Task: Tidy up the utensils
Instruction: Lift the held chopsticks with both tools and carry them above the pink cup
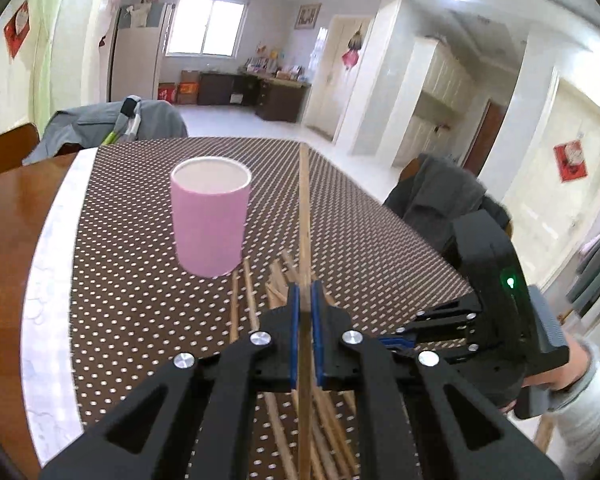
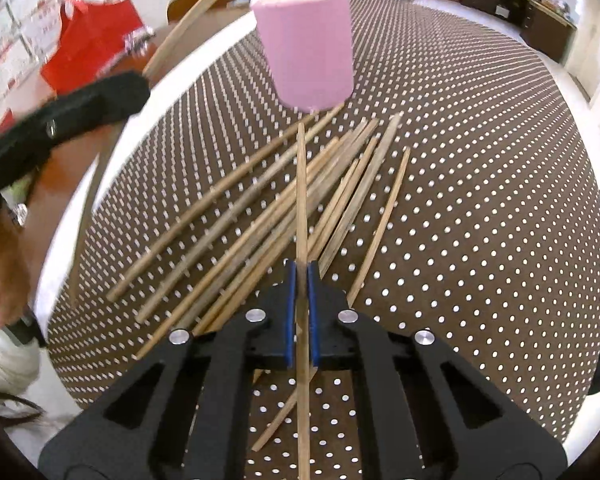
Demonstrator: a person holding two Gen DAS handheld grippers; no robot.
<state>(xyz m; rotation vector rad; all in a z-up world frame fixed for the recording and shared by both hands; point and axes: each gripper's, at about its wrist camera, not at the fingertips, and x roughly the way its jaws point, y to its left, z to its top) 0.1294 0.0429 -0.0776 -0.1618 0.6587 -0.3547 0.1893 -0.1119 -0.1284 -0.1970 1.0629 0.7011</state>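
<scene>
My left gripper is shut on one wooden chopstick, which sticks out ahead past the blue pads and is lifted off the mat. A pink cup stands upright just left of it, with nothing visible inside. Loose chopsticks lie beneath the jaws. My right gripper is shut on another chopstick over the fanned pile of chopsticks. The pink cup stands right behind that pile. In the right wrist view, the left gripper appears blurred at the left, with its chopstick raised.
A brown white-dotted mat covers the wooden table, with a pale strip along its left side. Chairs draped with jackets stand at the far and right edges. A red bag lies beyond the left side. A hand holds the right gripper's body.
</scene>
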